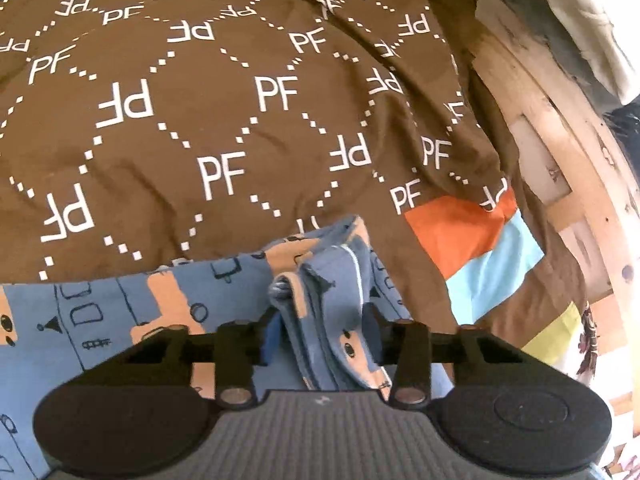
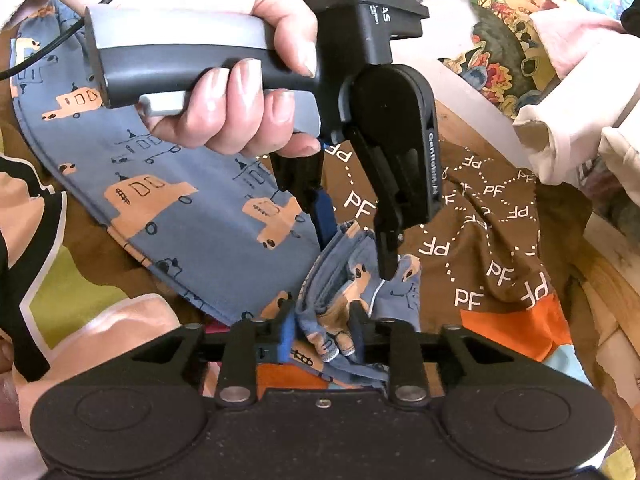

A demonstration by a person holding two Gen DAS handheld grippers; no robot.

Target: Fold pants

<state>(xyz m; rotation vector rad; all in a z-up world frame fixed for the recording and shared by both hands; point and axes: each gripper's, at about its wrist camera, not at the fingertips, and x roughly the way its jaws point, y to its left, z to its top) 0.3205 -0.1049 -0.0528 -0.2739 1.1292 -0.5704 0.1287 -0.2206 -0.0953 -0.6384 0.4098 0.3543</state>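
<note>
L gripper (image 1: 320, 332) & R gripper (image 2: 320, 332) both clamped on bunched pants (image 2: 224, 216) end, side by side; leg ran away from R, toward L hand (image 2: 240, 92).

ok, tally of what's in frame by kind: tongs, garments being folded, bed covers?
Tongs: 2, left and right, both clamped on the pants
Blue cotton pants with orange car print: 1
Brown bedspread with white PF lettering: 1
Total: 4
</note>
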